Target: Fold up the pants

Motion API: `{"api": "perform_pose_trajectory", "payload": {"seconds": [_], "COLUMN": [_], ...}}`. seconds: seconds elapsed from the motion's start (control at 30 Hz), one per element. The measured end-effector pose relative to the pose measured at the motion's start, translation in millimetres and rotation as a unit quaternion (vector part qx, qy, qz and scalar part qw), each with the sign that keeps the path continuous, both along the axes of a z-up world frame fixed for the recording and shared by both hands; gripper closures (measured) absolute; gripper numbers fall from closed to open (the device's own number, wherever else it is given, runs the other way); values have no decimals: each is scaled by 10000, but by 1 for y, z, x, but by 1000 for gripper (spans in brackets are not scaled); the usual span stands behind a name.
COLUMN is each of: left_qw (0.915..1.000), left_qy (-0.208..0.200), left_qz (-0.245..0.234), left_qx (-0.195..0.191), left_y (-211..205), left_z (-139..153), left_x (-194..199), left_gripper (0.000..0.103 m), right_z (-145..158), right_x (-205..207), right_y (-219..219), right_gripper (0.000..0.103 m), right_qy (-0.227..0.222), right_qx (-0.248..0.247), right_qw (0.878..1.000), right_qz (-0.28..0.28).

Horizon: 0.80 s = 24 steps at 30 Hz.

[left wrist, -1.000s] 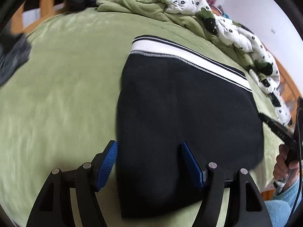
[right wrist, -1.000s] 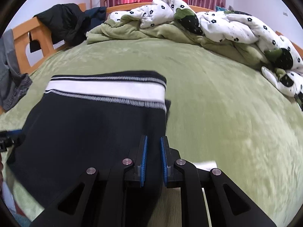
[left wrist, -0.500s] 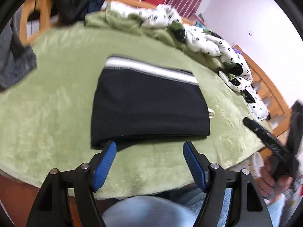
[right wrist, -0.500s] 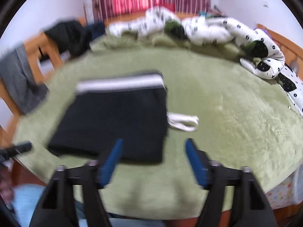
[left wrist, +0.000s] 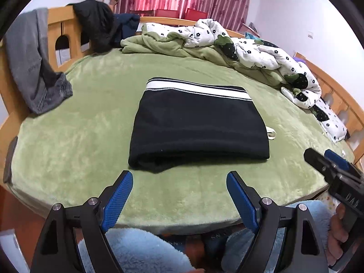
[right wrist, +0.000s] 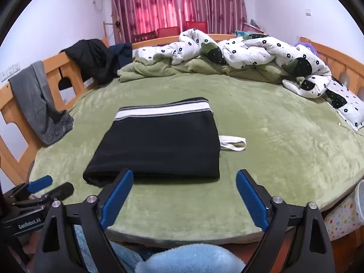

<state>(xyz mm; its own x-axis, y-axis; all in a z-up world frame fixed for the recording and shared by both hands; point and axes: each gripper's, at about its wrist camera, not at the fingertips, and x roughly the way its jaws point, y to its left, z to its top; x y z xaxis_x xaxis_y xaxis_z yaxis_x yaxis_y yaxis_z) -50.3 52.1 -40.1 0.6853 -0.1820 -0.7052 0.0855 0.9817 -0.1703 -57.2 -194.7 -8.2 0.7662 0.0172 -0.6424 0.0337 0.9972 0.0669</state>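
Note:
The black pants (left wrist: 198,122) lie folded into a flat rectangle on the green bed, the white striped waistband at the far end; they also show in the right wrist view (right wrist: 159,141). A white drawstring loop (right wrist: 233,142) sticks out at their right side. My left gripper (left wrist: 178,190) is open and empty, pulled back over the bed's near edge. My right gripper (right wrist: 184,187) is open and empty, also back at the near edge. Each gripper shows in the other's view, the right one (left wrist: 334,170) and the left one (right wrist: 43,187).
A rumpled white and green quilt (right wrist: 238,56) lies along the far side of the green bed (right wrist: 284,136). Grey pants (left wrist: 34,63) and a black jacket (left wrist: 95,22) hang on the wooden frame at left. Light blue fleece (right wrist: 188,259) is below the grippers.
My right gripper let go of the pants and opened. Both grippers drew back from the folded pants to the bed's near edge. The drawstring loop came into view.

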Motion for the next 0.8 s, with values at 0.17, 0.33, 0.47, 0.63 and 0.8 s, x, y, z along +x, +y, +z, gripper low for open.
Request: {"api": "perform_pose_trajectory", "payload": {"seconds": [0.17,0.33,0.47,0.63,0.8], "left_qw": [9992,9990,9993,9990,9992], "left_qy": [-7,67,19,5,-16], "left_qz": [287,355,344,435,400], "left_qx": [-272,-251,-150,-131,-26], "left_y": [13,12,9,10,8], "left_z": [-2,-6,-5,-5,-5], "left_x": [0,0,-2,-3,-4], "left_gripper": [20,20,20,19,19], "right_z": [0,-1,-4,-5,-6], "right_x": [-6,-5,-1,0,2], "right_y": [11,9,7,8,7], "right_gripper": [10,10,10,10,10], "right_qy": [-84,1,85,126,142], "right_qx": [-425,-349,-259,-262,-254], "right_qw": [9991,9994,9996,9995,9995], "right_qz": [-25,-21,-67,-132,-148]}}
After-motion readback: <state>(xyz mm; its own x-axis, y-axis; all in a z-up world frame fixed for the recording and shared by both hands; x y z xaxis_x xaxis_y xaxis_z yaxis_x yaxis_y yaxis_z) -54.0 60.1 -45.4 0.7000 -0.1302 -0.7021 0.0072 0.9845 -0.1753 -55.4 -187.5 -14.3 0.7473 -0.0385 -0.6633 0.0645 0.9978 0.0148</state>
